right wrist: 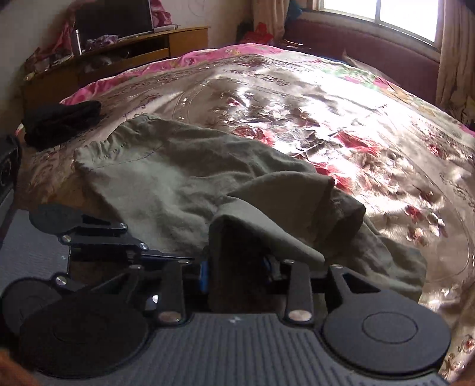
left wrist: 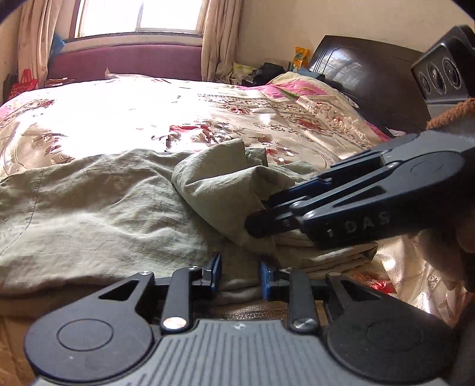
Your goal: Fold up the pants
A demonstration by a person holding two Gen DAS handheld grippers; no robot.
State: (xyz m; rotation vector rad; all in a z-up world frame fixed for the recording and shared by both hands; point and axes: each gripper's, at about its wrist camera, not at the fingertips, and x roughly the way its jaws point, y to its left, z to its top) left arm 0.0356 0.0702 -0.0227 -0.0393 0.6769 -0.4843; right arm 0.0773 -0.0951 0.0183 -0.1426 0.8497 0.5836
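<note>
Olive-green pants (left wrist: 98, 207) lie across the flowered bedspread (left wrist: 178, 112); they also show in the right wrist view (right wrist: 166, 178). My left gripper (left wrist: 241, 274) sits at the near edge of the pants, its blue-padded jaws a hand's width apart with cloth between them but not clamped. My right gripper (left wrist: 261, 221) comes in from the right and is shut on a raised fold of a pant leg. In its own view the right gripper (right wrist: 237, 267) has cloth (right wrist: 267, 213) draped between and over its jaws. The left gripper (right wrist: 166, 255) shows at lower left there.
A dark folded garment (right wrist: 59, 121) lies at the bed's far left corner. A dark headboard (left wrist: 371, 83) stands at the right, a window (left wrist: 139, 14) and a maroon bench (left wrist: 124, 59) behind. A wooden cabinet (right wrist: 118, 53) stands beyond the bed.
</note>
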